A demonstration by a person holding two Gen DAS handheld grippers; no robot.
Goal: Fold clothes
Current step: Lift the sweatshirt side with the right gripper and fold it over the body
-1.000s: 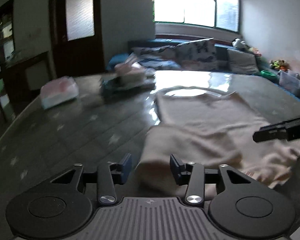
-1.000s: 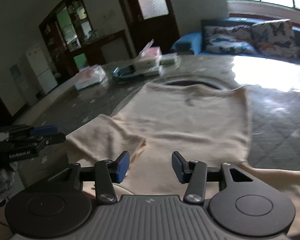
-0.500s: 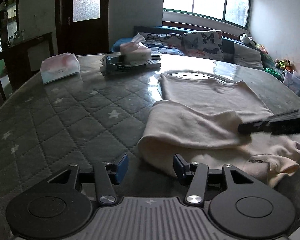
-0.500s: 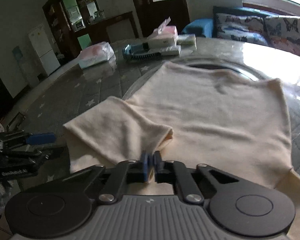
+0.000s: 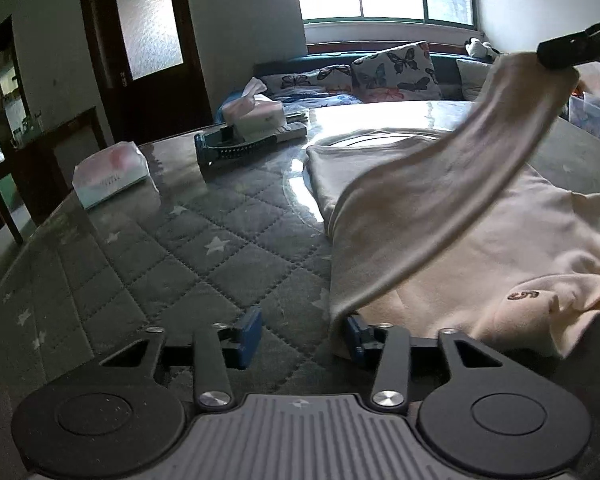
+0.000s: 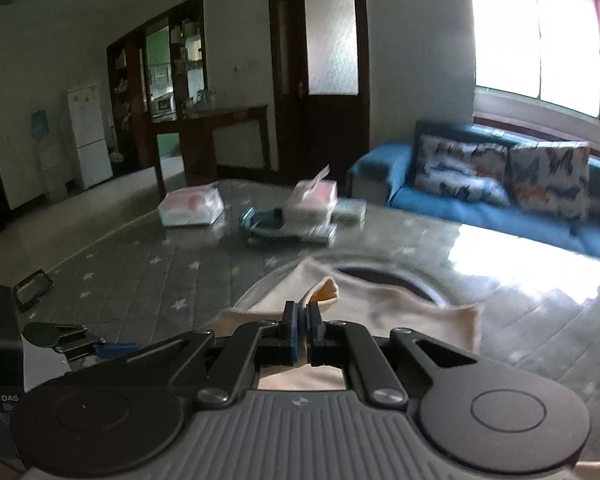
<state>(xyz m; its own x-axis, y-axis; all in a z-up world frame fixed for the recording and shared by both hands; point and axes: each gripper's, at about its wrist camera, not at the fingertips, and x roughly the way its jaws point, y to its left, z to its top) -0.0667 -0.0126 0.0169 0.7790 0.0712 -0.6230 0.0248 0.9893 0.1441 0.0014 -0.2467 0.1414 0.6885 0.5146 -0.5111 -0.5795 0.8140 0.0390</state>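
Observation:
A cream shirt [image 5: 440, 216] lies on the quilted grey table [image 5: 204, 248]. My right gripper [image 6: 302, 322] is shut on the end of the shirt's sleeve [image 6: 325, 291] and holds it high above the table. In the left wrist view the sleeve [image 5: 496, 148] stretches up to the right gripper [image 5: 572, 46] at the top right. My left gripper [image 5: 300, 330] is open and low over the table, its right finger touching the shirt's near left edge. It also shows in the right wrist view [image 6: 80, 344] at the lower left.
Two tissue packs [image 5: 110, 172] [image 5: 256, 114] and a blue brush-like tool [image 5: 236, 146] sit at the table's far left side. A blue sofa with butterfly cushions [image 5: 392, 70] stands behind the table. A dark door [image 6: 320, 76] and a fridge [image 6: 88, 134] lie beyond.
My right gripper closed on the sleeve end and lifted it up and over the shirt. My left gripper stayed open and moved closer to the shirt's near edge.

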